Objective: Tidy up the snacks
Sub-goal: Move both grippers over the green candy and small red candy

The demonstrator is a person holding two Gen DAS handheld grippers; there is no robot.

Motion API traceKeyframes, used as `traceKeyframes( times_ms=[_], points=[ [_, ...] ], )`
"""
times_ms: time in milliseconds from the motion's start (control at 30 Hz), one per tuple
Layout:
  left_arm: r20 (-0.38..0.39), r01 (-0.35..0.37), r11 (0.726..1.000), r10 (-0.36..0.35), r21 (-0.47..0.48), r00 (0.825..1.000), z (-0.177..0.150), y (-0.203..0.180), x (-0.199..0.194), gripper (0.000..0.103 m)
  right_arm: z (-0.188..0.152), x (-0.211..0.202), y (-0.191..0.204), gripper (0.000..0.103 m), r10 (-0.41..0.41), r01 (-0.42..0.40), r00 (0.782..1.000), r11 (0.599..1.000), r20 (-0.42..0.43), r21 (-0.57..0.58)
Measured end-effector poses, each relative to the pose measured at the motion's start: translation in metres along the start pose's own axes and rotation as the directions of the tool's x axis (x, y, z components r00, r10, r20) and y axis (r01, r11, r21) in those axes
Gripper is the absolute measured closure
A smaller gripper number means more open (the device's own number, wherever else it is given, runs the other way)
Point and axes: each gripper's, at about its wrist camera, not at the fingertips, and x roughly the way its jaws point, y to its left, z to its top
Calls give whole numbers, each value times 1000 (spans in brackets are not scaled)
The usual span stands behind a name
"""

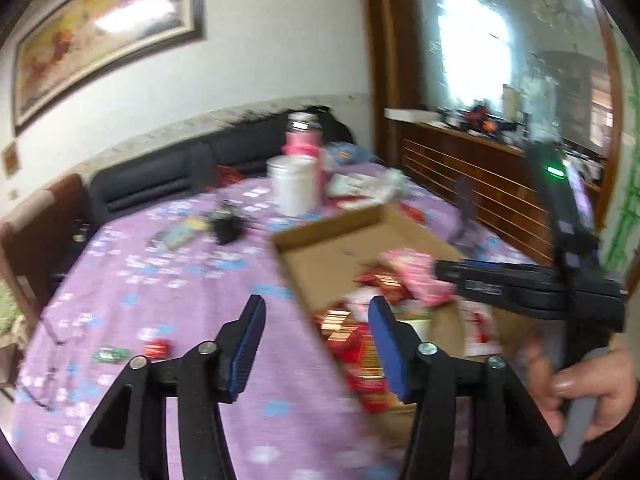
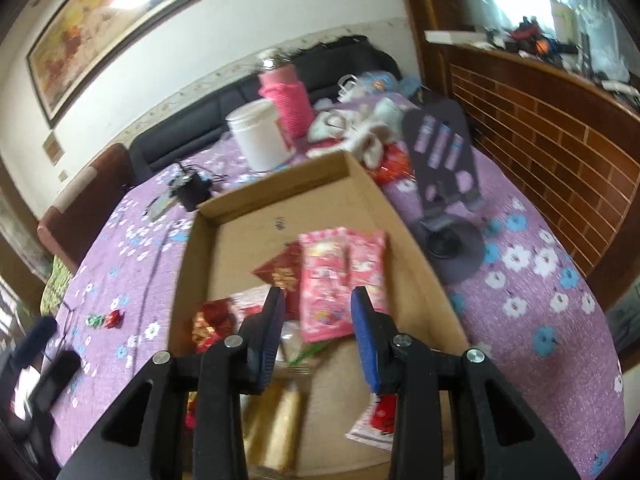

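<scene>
A shallow cardboard box [image 2: 280, 196] sits on the purple flowered tablecloth and holds pink snack packets [image 2: 340, 280], red packets [image 2: 280, 272] and gold packets [image 2: 276, 428]. It also shows in the left wrist view [image 1: 320, 256]. My right gripper [image 2: 318, 332] is open and empty, hovering over the box's near part. My left gripper [image 1: 316, 344] is open and empty, over the box's left edge. Two small wrapped candies, one green [image 1: 110, 355] and one red [image 1: 158, 347], lie on the cloth left of the box; they also show in the right wrist view [image 2: 105, 319].
A white jar [image 2: 260, 136] and a pink-sleeved bottle [image 2: 286, 98] stand behind the box. A black charger [image 2: 192, 192], a dark phone stand [image 2: 444, 168] and crumpled white wrappers [image 2: 360, 128] lie around it. A wooden cabinet [image 2: 540, 128] runs along the right.
</scene>
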Motion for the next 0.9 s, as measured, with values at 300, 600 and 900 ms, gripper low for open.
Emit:
traceKeyframes(
  times_ms=[300,600,900],
  points=[
    [-62,-378,920,374,-102,925,-39,144,27,45,-3,-15,49,70,159,-152,986,978,40,-146],
    [-316,-491,836,410,-244,856,-74,237,62,46,-9,41,186,70,377,-455,858,873,-349,-175],
    [-337,-473,815,366,-333,867,-77,255,56,57,-5,135,277,71,308,-443,846,861,-435,-252]
  ],
)
